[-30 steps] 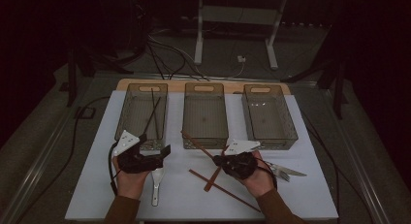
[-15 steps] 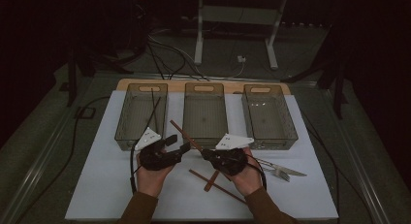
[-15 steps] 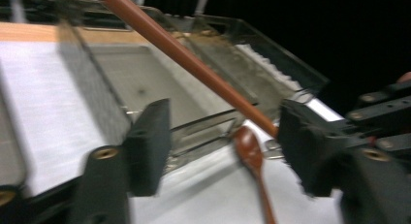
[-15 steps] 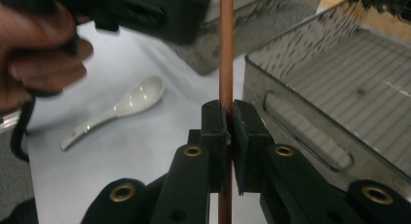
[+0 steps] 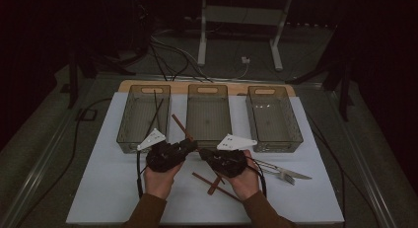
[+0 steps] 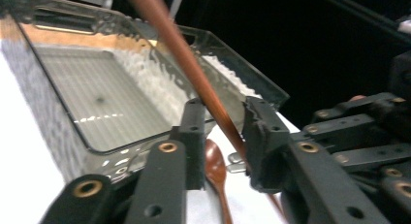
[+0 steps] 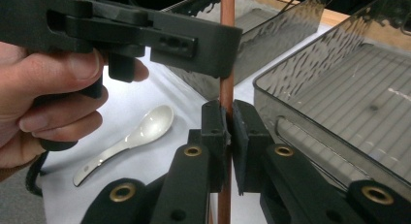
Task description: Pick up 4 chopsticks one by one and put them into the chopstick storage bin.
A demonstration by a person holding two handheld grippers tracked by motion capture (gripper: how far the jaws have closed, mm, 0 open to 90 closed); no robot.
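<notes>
Chopstick handover, right gripper to left, mid-transfer

Right gripper (image 7: pixel 229 129) is clamped tight on a brown chopstick (image 5: pixel 181 128), pads pinching it low on the shaft. In the high view the stick slants up and left from both grippers over the front edge of the middle tray (image 5: pixel 209 91). Left gripper (image 6: pixel 223 136) has just been closing: its jaws straddle the stick higher up and are near it, but a gap shows on one side, so not yet a firm pinch. Judged step: passing the stick across hands just in front of the trays. Next: left finishes closing until both pads bear on the shaft, then right lets go. Likely goal is the left tray (image 5: pixel 143 91), which already holds dark sticks. On the table sit a white spoon (image 7: pixel 131 136), a wooden spoon (image 6: pixel 215 173), more chopsticks (image 5: pixel 213 181) and a fork (image 5: pixel 286 174)
</notes>
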